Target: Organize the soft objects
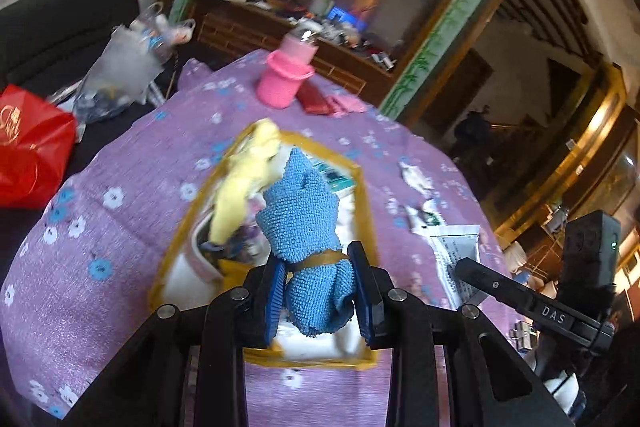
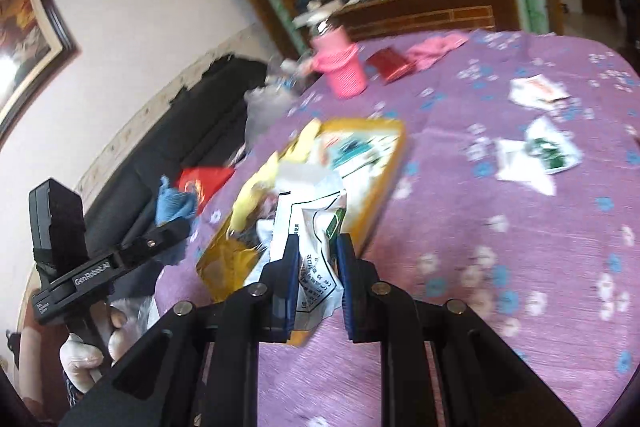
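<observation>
Left gripper: your left gripper (image 1: pixel 320 287) is pinching the blue cloth (image 1: pixel 306 211), jaws pressed into its lower bunch.
Blue cloth: it's rolled up and tied with a tan rubber band (image 1: pixel 320 259) just above the pads; its upper part stands up over the box (image 1: pixel 368 211).
Where the cloth is: you've got it held above the near end of the box, not lying in it.
Box: yellow-rimmed and open-topped, sitting on the surface (image 1: pixel 120 235), which wears a purple cover with white and blue flowers.
Yellow cloth: a pale yellow cloth (image 1: pixel 248 171) is draped over the box's far-left rim, just beside the blue one; it's blurred.
Box contents: white items and printed packets inside, too smeared to name.
Right gripper: your right gripper (image 2: pixel 318 279) is clamped on a white packet (image 2: pixel 316 227) with black print, at the near edge of the box (image 2: pixel 390 163).
Packet: crumpled, sticking up from between the jaws and leaning over the box.
Far side of the surface: a pink cup (image 1: pixel 282 79) stands upright, with a red wallet (image 1: pixel 314 99) and a pink cloth (image 1: pixel 346 103) just beside it.
Right of the box: loose white packets (image 2: pixel 538 155) lie flat on the cover, well apart from the cup.
Off the surface: a red bag (image 1: pixel 32 151) and a clear plastic bag (image 1: pixel 120 75) sit on a dark sofa (image 1: pixel 60 27).
</observation>
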Available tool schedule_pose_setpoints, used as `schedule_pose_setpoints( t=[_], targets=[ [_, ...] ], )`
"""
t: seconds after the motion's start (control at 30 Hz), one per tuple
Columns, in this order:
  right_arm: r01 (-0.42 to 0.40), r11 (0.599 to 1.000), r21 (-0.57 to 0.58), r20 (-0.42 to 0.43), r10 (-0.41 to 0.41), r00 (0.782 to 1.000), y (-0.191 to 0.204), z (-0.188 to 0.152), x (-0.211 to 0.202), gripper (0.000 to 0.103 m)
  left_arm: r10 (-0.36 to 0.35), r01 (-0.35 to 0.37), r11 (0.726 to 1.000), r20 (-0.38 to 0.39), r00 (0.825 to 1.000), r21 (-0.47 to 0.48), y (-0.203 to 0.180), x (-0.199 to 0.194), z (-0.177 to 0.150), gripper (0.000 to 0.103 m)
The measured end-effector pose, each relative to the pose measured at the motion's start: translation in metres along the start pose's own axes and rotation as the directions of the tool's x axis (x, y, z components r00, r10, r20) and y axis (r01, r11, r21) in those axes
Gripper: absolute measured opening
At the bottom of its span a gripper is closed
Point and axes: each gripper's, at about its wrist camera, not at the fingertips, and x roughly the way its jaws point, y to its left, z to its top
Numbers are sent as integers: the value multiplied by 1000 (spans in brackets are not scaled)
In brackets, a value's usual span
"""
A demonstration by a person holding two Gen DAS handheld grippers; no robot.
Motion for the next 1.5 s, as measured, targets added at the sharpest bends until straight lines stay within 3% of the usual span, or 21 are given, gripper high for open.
schedule_pose_setpoints(
  t=[0.57, 0.67, 0.73, 0.8, 0.93, 1.07, 1.17, 1.33, 1.5],
  targets=[
    [87, 992, -89, -116, -97, 988, 44, 19, 103, 17, 165, -163, 986, -68, 984, 38, 30, 63, 5, 33],
    [107, 988, -109, -127, -121, 985, 44, 15, 112, 19, 169, -166, 985, -78, 983, 46, 31, 67, 2, 36],
    [124, 985, -119, -124, -139, 983, 43, 14, 113, 19, 179, -175, 983, -77, 981, 53, 29, 69, 0, 45],
    [130, 984, -125, -103, -143, 984, 43, 12, 105, 22, 183, -180, 982, -69, 981, 53, 25, 67, 0, 55],
    [134, 985, -111, -18, -137, 990, 40, 13, 71, 53, 194, -191, 980, -30, 981, 62, 16, 56, 2, 68],
    [154, 985, -78, 78, -148, 986, 27, 6, 30, 56, 192, -192, 979, 12, 981, 70, 4, 38, -1, 72],
    [191, 981, -16, 144, -187, 972, 8, -3, 0, 65, 190, -195, 975, 62, 980, 103, -14, 24, -5, 76],
    [315, 949, 20, 197, -313, 929, -18, -15, -30, 65, 156, -180, 972, 159, 975, 151, -51, 5, -9, 102],
    [332, 942, 49, 212, -335, 918, -32, -18, -47, 70, 178, -232, 953, 257, 950, 197, -76, -7, -15, 102]
  ],
)
